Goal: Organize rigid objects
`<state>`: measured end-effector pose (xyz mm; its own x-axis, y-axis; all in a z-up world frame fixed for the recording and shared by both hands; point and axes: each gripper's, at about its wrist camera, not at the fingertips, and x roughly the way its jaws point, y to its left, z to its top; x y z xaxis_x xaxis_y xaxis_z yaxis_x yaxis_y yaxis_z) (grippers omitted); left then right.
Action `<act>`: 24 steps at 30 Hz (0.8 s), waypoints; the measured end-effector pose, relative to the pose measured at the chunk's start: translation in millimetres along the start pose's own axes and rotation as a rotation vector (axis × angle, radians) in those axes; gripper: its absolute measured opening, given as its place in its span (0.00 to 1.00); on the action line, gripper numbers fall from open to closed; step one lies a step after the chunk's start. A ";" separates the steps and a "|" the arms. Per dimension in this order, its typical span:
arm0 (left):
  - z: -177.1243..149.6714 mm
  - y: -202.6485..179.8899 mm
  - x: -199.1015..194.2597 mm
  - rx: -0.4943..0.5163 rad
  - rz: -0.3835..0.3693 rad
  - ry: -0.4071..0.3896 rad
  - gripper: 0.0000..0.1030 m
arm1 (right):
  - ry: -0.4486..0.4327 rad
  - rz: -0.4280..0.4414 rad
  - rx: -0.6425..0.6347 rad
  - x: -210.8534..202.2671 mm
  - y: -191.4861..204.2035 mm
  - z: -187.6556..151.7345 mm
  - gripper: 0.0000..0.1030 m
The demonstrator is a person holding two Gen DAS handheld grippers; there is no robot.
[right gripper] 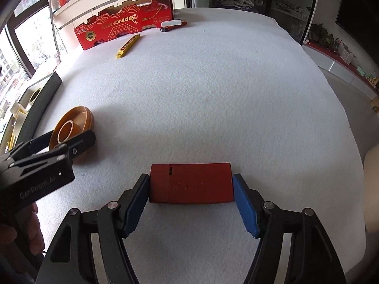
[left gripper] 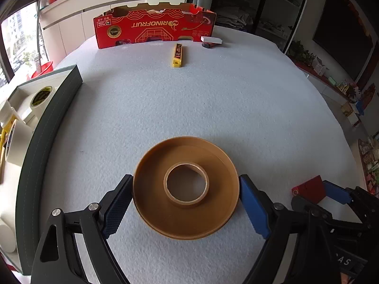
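A large brown tape roll (left gripper: 186,191) lies flat on the white felt table, with my left gripper (left gripper: 186,189) closed around its rim, both pads touching its sides. It also shows in the right wrist view (right gripper: 73,125). A red rectangular box (right gripper: 190,183) lies on the table between the pads of my right gripper (right gripper: 191,187), which press its two short ends. The red box also shows in the left wrist view (left gripper: 309,189). The left gripper body (right gripper: 35,165) sits to the left of the right one.
A dark green tray (left gripper: 47,127) holding tape rolls stands at the left. A red cardboard fruit box (left gripper: 154,27) stands at the far edge. In front of it lie a yellow utility knife (left gripper: 177,55), a white block (left gripper: 211,39) and a marker (left gripper: 208,45).
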<state>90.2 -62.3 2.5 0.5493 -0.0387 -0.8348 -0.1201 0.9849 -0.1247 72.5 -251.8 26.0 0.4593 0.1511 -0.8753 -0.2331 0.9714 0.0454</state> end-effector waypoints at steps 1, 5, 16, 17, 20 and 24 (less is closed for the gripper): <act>-4.9 -0.1 -5.1 -0.003 -0.007 -0.002 0.86 | 0.002 0.006 0.006 -1.9 0.2 -2.2 0.68; -18.4 -2.0 -27.2 0.007 -0.014 -0.026 0.86 | 0.005 0.022 0.015 -9.9 3.1 -8.3 0.68; -42.7 6.1 -68.6 0.022 0.012 -0.091 0.86 | -0.015 0.041 -0.028 -31.4 28.0 -16.4 0.68; -43.8 8.5 -71.1 0.016 0.013 -0.096 0.86 | -0.015 0.045 -0.035 -32.5 31.2 -16.5 0.68; -44.2 16.6 -77.8 -0.003 0.012 -0.112 0.86 | -0.019 0.058 -0.051 -36.3 41.4 -15.4 0.68; -44.8 29.6 -88.3 -0.031 0.019 -0.136 0.86 | -0.029 0.066 -0.085 -42.3 56.4 -12.8 0.68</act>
<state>1.1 -37.3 48.4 0.6534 0.0053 -0.7570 -0.1557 0.9795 -0.1275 28.9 -205.7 59.5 0.4646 0.2205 -0.8576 -0.3348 0.9403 0.0604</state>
